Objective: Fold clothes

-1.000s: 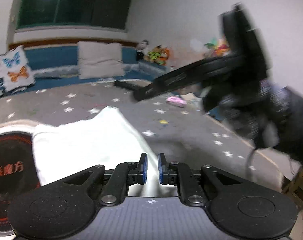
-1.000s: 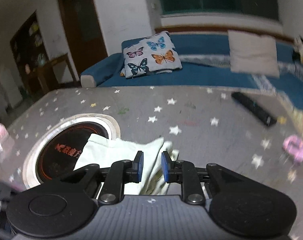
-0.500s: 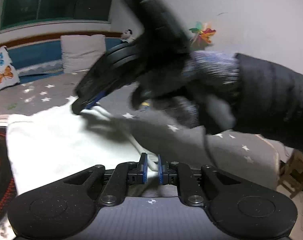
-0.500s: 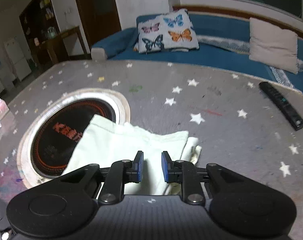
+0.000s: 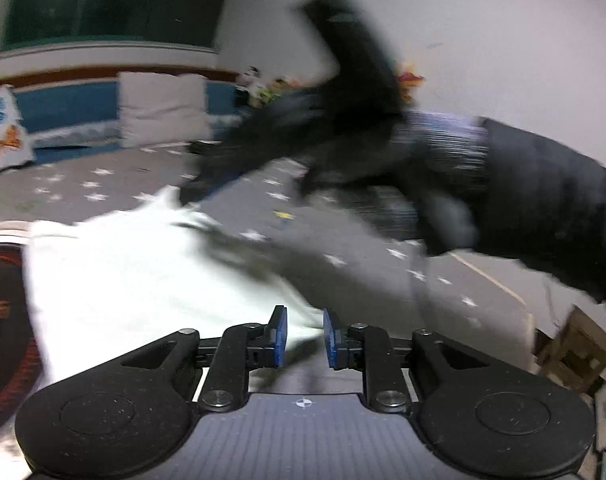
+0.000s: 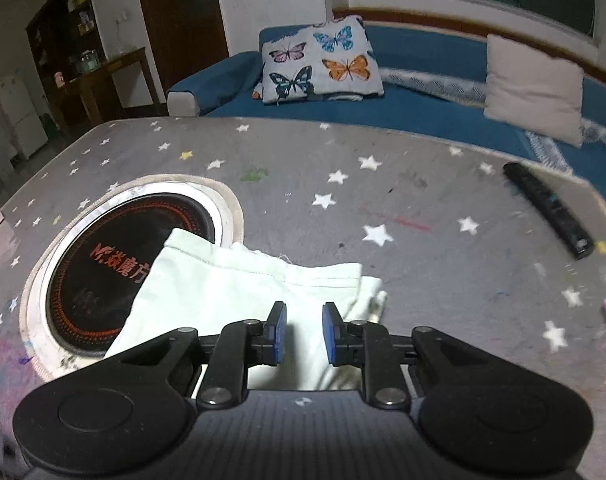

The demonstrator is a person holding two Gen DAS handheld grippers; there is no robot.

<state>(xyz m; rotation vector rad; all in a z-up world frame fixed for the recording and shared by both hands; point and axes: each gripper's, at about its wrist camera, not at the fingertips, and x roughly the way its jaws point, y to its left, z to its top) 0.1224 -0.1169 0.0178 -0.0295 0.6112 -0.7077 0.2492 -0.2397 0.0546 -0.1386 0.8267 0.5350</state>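
Left gripper (image 5: 305, 338): bottom centre, jaws slightly parted, gripping nothing, poised at garment edge | Right gripper (image 6: 304, 334): bottom centre, narrow gap, empty, above cloth | Pale green garment (image 6: 239, 300): lower centre, part-folded flat, overlapping round hob (image 6: 83, 272) | Remote (image 6: 547, 208): right, apart | Butterfly cushion (image 6: 319, 60): upper centre.

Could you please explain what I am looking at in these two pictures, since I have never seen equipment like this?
A person holds a two-finger gripper in each hand; each carries a camera looking along its fingers. One picture is from the left gripper, the other from the right gripper. Both are open and hold nothing. A pale folded garment lies on a grey star-patterned table, partly over a round black cooktop. A remote control lies farther off. The dark blur in the left picture is the person's other arm.
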